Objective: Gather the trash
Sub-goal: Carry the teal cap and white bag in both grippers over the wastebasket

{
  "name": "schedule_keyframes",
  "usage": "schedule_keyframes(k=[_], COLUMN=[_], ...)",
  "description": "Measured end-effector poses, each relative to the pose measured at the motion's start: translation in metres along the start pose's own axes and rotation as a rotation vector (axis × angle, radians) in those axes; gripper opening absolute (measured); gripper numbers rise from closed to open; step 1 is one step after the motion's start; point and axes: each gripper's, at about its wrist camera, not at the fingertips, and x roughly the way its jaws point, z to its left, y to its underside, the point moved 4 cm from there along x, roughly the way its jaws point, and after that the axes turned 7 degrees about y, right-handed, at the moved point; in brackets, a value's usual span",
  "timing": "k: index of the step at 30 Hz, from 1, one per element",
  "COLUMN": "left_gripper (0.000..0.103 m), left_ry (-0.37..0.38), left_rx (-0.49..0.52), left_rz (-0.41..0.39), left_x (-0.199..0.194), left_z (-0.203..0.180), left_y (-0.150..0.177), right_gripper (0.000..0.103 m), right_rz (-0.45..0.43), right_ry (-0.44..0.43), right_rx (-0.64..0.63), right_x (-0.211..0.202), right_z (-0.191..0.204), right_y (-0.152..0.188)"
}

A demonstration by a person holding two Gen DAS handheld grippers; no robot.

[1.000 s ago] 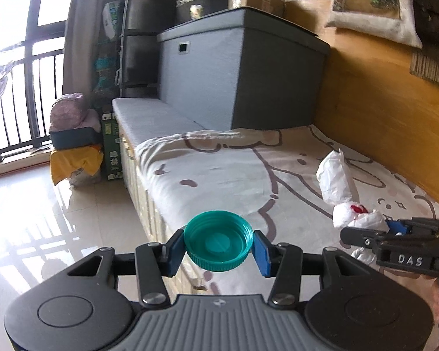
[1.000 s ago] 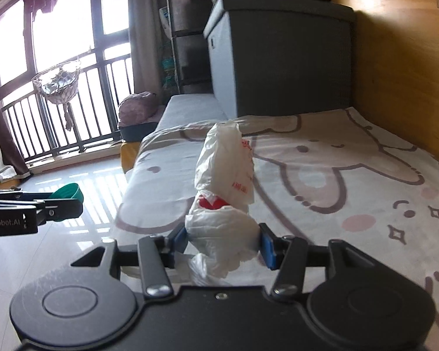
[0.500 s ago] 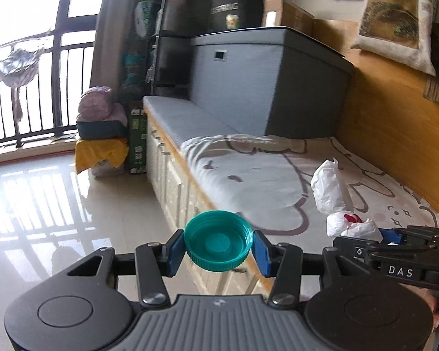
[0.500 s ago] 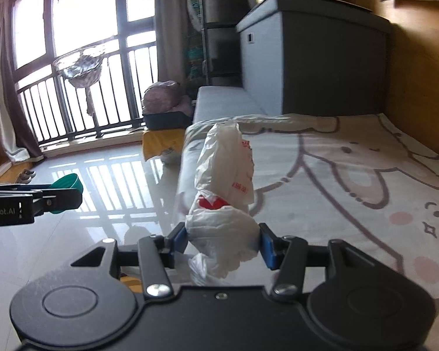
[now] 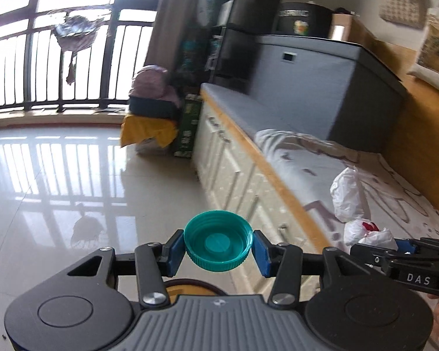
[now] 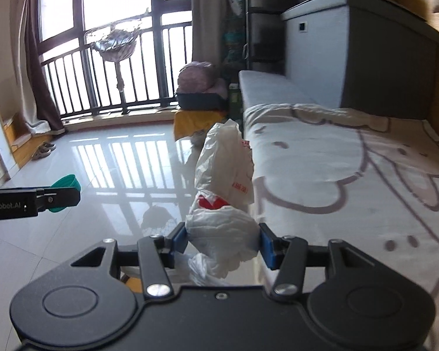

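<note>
- Right now your left gripper pinches the teal bottle cap by its ribbed rim, one blue pad on each side, the open hollow facing back toward the camera
- Your right gripper has its pads pressed into the crumpled white plastic bag; the bag's long axis runs forward and up from the fingers, with a red-printed patch just above the pinch and a loose tail hanging below it
- Both pieces of trash are off the bed and in the air: the cap over the glossy floor, the bag about over the mattress edge
- In the right wrist view the left gripper sits well to the left of the bag and at about the same height, so your hands are side by side and apart
- No bin shows clearly in either view; a dark round rim with an orange inside peeks out under the left gripper's fingers, but I cannot tell what it is
- Judging from that, the coming move depends on where the container lies below the fingers: if it is that rim, the cap hand is nearer and the bag hand must swing left to reach it
- Mind the bag's hanging tail: it looks likely to snag on a rim before the bulk clears
</note>
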Motion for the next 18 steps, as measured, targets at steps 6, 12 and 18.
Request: schedule_keyframes(k=[6, 12, 18], left_gripper=[0.05, 0.05, 0.05], left_ry=[-0.042, -0.085, -0.111], left_rx=[-0.048, -0.117, -0.165], left_rz=[0.025, 0.094, 0.188], left_x=[0.004, 0.022, 0.047], left_z=[0.036, 0.072, 0.099], left_y=[0.017, 0.051, 0.092], right_gripper=[0.052, 0.052, 0.052], right_rz=[0.046, 0.141, 0.285], right_ry=[-0.055, -0.113, -0.159], right_rx=[-0.014, -0.039, -0.05], right_x=[0.023, 0.056, 0.101], right_z=[0.043, 0.078, 0.095], right_y=[0.011, 0.037, 0.073])
